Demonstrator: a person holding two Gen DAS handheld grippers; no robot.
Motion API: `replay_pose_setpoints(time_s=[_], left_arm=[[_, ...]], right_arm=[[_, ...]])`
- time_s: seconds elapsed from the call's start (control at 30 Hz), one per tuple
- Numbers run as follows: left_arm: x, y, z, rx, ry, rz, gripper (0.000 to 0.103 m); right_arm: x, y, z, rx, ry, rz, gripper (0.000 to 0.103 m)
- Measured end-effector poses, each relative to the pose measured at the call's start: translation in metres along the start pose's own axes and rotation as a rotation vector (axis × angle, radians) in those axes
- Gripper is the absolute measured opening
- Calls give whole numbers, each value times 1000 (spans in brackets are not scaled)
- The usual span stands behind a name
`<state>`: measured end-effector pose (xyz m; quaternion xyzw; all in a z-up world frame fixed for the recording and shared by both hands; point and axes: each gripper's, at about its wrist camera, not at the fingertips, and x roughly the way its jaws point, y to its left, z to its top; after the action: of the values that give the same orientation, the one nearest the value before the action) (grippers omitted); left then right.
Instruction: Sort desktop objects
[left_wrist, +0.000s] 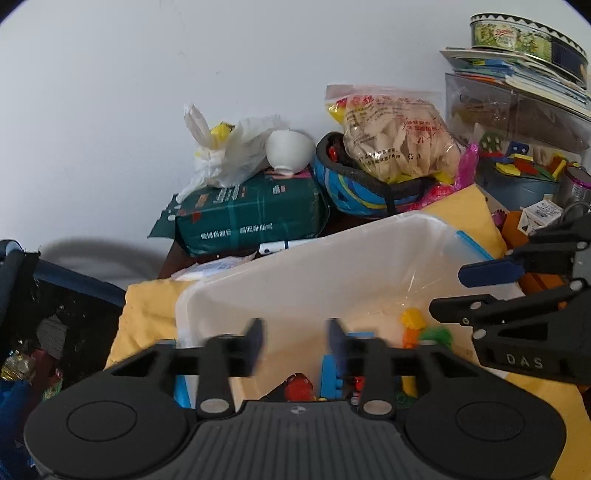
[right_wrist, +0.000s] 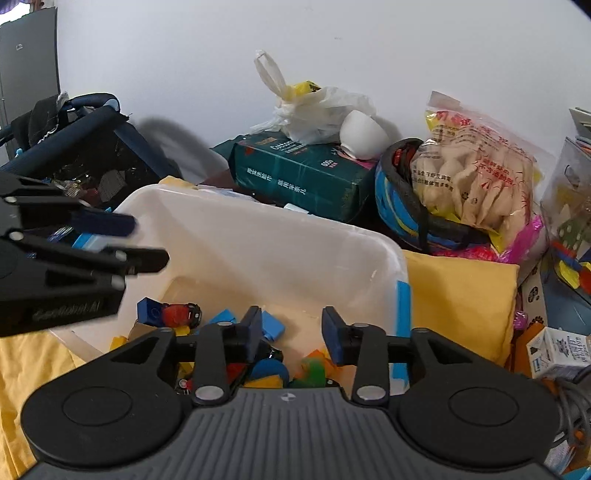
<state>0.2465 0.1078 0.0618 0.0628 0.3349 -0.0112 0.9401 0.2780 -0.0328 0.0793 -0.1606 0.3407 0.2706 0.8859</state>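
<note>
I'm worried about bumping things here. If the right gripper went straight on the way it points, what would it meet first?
Probably the far inner wall of the translucent bin: the open right gripper points across the toy blocks inside it. Depth is unclear, so a slight downward tilt could meet the blocks first.

This is a lived-in home, most likely a family room or a child's corner, with household clutter piled against a plain white wall (left_wrist: 110, 92). A translucent white plastic bin (right_wrist: 258, 236) sits on a yellow cloth (right_wrist: 461, 295) and holds small coloured toy blocks (right_wrist: 271, 325) and a little red toy car (right_wrist: 181, 314). Behind it lie a dark green pack of cotton tissues (left_wrist: 251, 214), a knotted white plastic carrier bag (left_wrist: 229, 151), an upturned white ceramic bowl (left_wrist: 288, 149), a blue child's cycling helmet (left_wrist: 354, 184) and a clear bag of pale snack food (left_wrist: 395, 136). A round printed biscuit tin (left_wrist: 528, 44) tops a stack of books (left_wrist: 517, 75).
</note>
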Motion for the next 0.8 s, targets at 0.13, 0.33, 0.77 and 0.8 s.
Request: replay_pose_setpoints(time_s=[0.13, 0.33, 0.77, 0.8], left_arm=[[-22, -5, 6, 21, -62, 69, 73], [-63, -27, 13, 116, -197, 254, 88], [-49, -5, 41, -28, 48, 153, 89], [-48, -4, 42, -33, 57, 151, 89]], right_arm=[[-3, -3, 6, -9, 15, -14, 57], [-7, -8, 10, -11, 62, 11, 78], [9, -9, 17, -45, 260, -20, 102], [10, -10, 17, -44, 264, -20, 102]])
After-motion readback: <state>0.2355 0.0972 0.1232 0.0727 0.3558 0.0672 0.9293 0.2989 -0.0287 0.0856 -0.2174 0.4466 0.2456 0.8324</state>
